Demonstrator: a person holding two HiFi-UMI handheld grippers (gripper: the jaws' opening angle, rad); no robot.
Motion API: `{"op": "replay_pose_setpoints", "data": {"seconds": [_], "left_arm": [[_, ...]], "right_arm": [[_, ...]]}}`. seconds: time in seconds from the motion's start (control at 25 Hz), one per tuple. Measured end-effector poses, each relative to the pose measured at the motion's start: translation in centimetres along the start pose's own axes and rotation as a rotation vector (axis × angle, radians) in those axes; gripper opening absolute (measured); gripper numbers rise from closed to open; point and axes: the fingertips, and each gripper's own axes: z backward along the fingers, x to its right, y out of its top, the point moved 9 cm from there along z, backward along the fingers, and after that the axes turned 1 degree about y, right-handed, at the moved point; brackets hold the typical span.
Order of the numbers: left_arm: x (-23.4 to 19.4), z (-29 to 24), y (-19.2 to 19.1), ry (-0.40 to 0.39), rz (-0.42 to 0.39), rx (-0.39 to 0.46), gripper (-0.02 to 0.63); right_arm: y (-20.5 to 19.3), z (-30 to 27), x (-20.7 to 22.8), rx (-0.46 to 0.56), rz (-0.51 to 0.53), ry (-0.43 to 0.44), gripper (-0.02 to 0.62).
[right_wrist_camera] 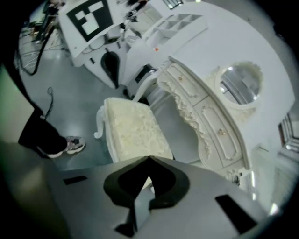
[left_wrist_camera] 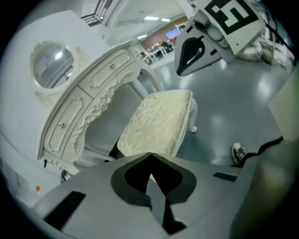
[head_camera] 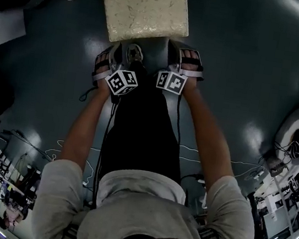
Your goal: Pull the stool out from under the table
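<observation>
Stool (head_camera: 144,11) cream w/ brocade pattern, table (left_wrist_camera: 100,77) white, floor (head_camera: 247,58) dk teal.

Head view dim, strong fisheye, edges bent. Ceiling lights glare as pale patches on the glossy dark floor (head_camera: 249,47). Both gripper views are brighter, with a black vignette round the rim and a soft, unfocused foreground. White desk (right_wrist_camera: 210,46) near blown out; mirror (left_wrist_camera: 52,65) catches light.

One stool (left_wrist_camera: 159,121), one table (left_wrist_camera: 93,102), one mirror (left_wrist_camera: 52,65) — two grippers (left_wrist_camera: 150,158) (right_wrist_camera: 148,161).
</observation>
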Motion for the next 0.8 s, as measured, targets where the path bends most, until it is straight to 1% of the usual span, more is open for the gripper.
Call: {"op": "replay_pose_setpoints", "data": {"seconds": [0.12,0.2,0.28,0.32,0.44,0.48,0.52,0.56,0.68,0.72,0.76,0.8], "left_arm": [[-2.3,3.2,1.3,-0.055,0.200,0.059,0.005],[-3.6,5.5,2.2,-0.048,0.310,0.085,0.004],[-4.7,7.6,3.1,-0.035,0.410,0.101,0.005],[-5.3,8.5,3.6,-0.033,0.461,0.109,0.004],[-7.5,10.4,4.3,-0.047,0.628,0.135,0.005],[-8.5,10.9,4.4,-0.049,0.675,0.141,0.005],[-9.4,11.5,4.4,-0.048,0.708,0.147,0.005],[-10.2,12.2,4.4,-0.044,0.725,0.153,0.005],[-11.8,15.1,5.4,-0.046,0.742,0.194,0.005],[-12.2,16.3,6.0,-0.059,0.767,0.221,0.004],[-12.5,17.4,6.6,-0.081,0.814,0.256,0.005],[-12.9,18.6,7.2,-0.110,0.879,0.300,0.005]], "right_arm": [[3.4,3.3,3.5,0.012,-0.199,-0.093,0.015],[5.3,5.5,5.2,0.041,-0.321,-0.104,0.015],[6.5,7.6,6.6,0.081,-0.440,-0.089,0.015],[6.8,8.5,7.2,0.104,-0.522,-0.073,0.015],[6.9,10.8,9.0,0.180,-0.859,0.002,0.015],[7.1,11.4,9.6,0.200,-0.932,0.019,0.015],[7.6,12.1,10.1,0.216,-0.964,0.025,0.015],[8.2,12.8,10.5,0.227,-0.968,0.023,0.014],[9.7,15.0,11.8,0.247,-0.954,-0.001,0.014],[10.1,15.9,12.3,0.251,-0.956,-0.010,0.015],[10.4,16.8,13.0,0.254,-0.962,-0.020,0.014],[10.6,17.8,13.7,0.255,-0.974,-0.029,0.014]]}}
